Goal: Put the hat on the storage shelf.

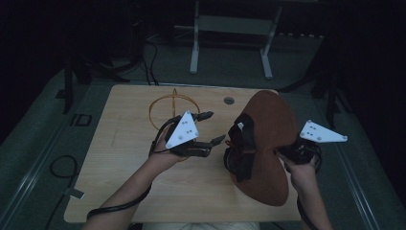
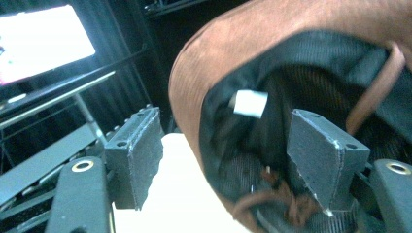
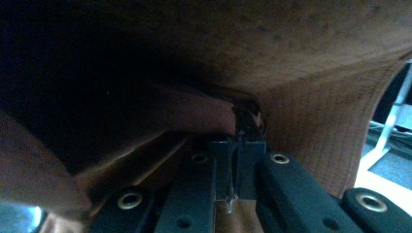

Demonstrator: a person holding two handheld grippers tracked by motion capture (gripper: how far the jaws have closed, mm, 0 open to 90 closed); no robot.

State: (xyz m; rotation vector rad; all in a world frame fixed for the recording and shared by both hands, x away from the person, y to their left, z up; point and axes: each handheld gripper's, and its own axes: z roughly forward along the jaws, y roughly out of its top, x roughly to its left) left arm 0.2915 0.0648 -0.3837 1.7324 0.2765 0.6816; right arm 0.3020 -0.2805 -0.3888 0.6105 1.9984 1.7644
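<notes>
Jaws of the left gripper [image 1: 209, 127] stand apart with nothing between them, beside the brown hat [image 1: 268, 143]. Pinched tight on the hat's brim, the right gripper [image 3: 241, 127] holds it up near the table's [image 1: 124, 158] right edge.

black claws [image 1: 212, 127], white three-cornered plates, trailing black cables.

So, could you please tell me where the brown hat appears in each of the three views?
High view: the brown hat stands on edge right of centre, at the table's right side.
Left gripper view: it covers the upper right, dark lining facing the camera.
Right gripper view: its brown cloth spans the top and right, clamped in the right gripper.
Shared landmark: the light wooden table.
</notes>
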